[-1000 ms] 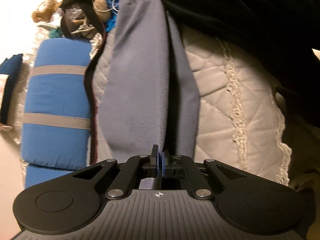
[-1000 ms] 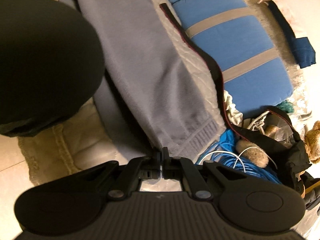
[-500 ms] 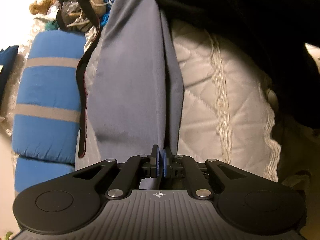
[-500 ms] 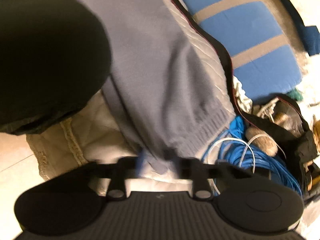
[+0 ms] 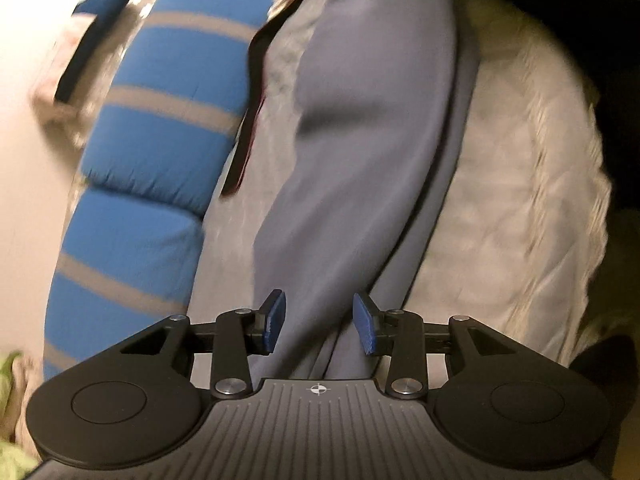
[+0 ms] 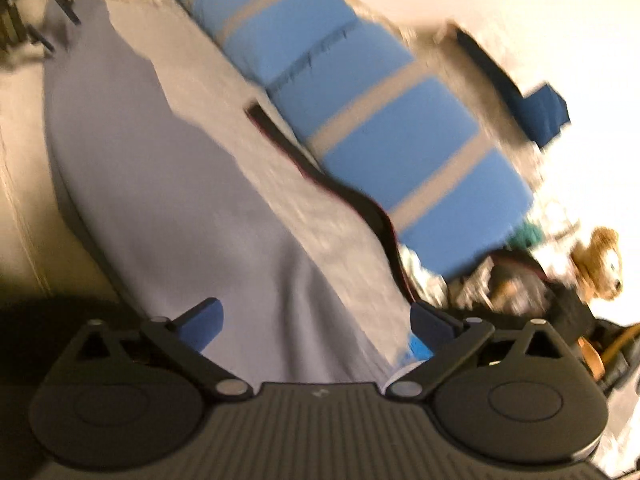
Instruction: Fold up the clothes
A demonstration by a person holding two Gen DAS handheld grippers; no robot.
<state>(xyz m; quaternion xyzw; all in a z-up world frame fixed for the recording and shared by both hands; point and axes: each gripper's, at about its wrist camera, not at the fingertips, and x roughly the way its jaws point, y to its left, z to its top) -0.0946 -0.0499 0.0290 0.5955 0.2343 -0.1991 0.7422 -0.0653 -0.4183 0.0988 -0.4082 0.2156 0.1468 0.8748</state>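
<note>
Grey-blue fleece, one long folded garment (image 5: 372, 128), lies lengthwise on a cream quilted bedspread (image 5: 520, 200) and runs from the top of the left wrist view down to the left gripper (image 5: 319, 325). That gripper's jaws have just been opening; its two blue pads (image 5: 276, 320) stand apart, with the garment's near end between them but not pressed by either.

In the right wrist view the same garment (image 6: 168, 184) fills the left and centre of the frame. The right gripper (image 6: 316, 330) has also just been opening and is now spread wide, its two blue pads (image 6: 204, 324) well clear of the cloth, which passes between and below them without being pinched.

Beside the garment, on the far side of a bare strip of bedspread (image 6: 280, 184), lies a thick blue padded cushion with grey stripes (image 6: 384, 128), in at least two segments; it shows at left in the left wrist view (image 5: 160, 136). One dark strap with a reddish edge (image 6: 344, 196) lies between cushion and garment. One dark blue folded cloth (image 6: 544, 112) sits at upper right. One brown plush bear (image 6: 600, 260) sits at the right edge, next to blurred clutter.

No writing or label can be read; the only marks are small white symbols on each gripper's body. Both views are blurred.
</note>
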